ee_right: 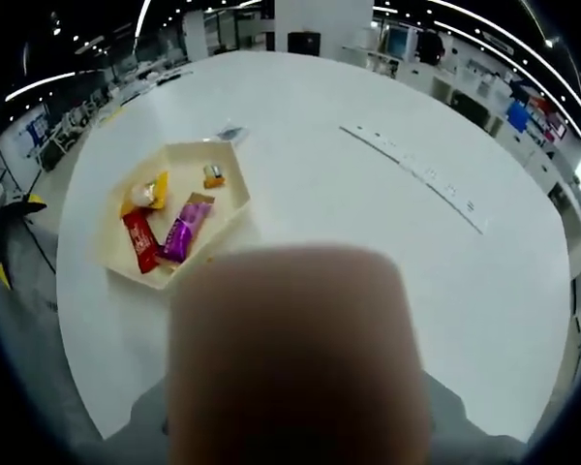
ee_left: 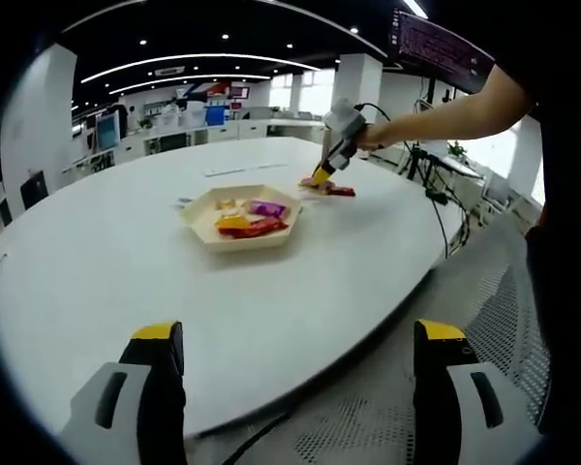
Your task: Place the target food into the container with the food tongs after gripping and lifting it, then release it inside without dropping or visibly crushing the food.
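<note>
My left gripper is open, its yellow-tipped jaws wide apart over the near table edge with nothing between them. A beige hexagonal tray sits mid-table and holds a purple packet, a red packet and a yellow one. Beyond it, a person's arm holds my right gripper tip-down on orange and red packets lying on the table. In the right gripper view, a blurred tan block hides the jaws. The tray lies to its left with the purple packet and red packet.
The large white oval table has a paper strip across its far part. A mesh chair stands at the right of the table edge. Office desks and monitors line the background.
</note>
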Motion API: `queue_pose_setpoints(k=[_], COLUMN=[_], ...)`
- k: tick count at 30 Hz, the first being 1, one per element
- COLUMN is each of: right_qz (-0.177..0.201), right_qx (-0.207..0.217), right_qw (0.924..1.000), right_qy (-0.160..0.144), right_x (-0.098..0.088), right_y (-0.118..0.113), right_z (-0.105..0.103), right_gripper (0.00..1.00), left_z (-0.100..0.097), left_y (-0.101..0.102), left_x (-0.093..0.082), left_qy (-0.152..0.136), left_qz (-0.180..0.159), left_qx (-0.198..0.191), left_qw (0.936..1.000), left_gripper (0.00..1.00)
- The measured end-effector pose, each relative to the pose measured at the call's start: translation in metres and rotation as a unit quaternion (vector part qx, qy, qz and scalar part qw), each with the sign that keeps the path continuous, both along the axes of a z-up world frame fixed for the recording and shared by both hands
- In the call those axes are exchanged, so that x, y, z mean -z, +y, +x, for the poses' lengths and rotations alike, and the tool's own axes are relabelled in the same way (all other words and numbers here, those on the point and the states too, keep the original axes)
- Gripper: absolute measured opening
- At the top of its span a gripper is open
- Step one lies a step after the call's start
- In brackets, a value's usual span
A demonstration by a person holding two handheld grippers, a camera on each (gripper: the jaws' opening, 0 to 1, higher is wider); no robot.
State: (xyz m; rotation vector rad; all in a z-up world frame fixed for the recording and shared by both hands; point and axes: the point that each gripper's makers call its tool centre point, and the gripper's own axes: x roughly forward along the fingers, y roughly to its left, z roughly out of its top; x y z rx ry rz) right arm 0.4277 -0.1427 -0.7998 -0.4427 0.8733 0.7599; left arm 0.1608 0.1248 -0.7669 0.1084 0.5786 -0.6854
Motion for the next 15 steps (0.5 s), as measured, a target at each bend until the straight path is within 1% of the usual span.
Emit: queue_pose_setpoints(k=[7,13,15], right_qz=[0.003,0.002,0.001], right_qx=[-0.003,-0.003,-0.005], right_qw=[0.9999,1.0000,0.9999], right_qy=[-0.010,-0.009,-0.011], right_x=[-0.018,-0.028,-0.033], right_y=[0.003,0.004,0.005], right_z=[0.000,-0.004,-0.006], right_gripper=[0.23,0.23,0.23], left_z=[0.001,0.001,0.002], left_y=[0.000,0.000,0.000], left_x=[-0.002,-0.004,-0.004], left_qy=[-0.008,-0.014,-0.018], left_qz=[-0.001,-0.004,-0.003], left_qx=[0.002,0.002,0.002], left_qw=[1.0000,0.9999,0.9998], left_gripper=[0.96,0.96,0.96])
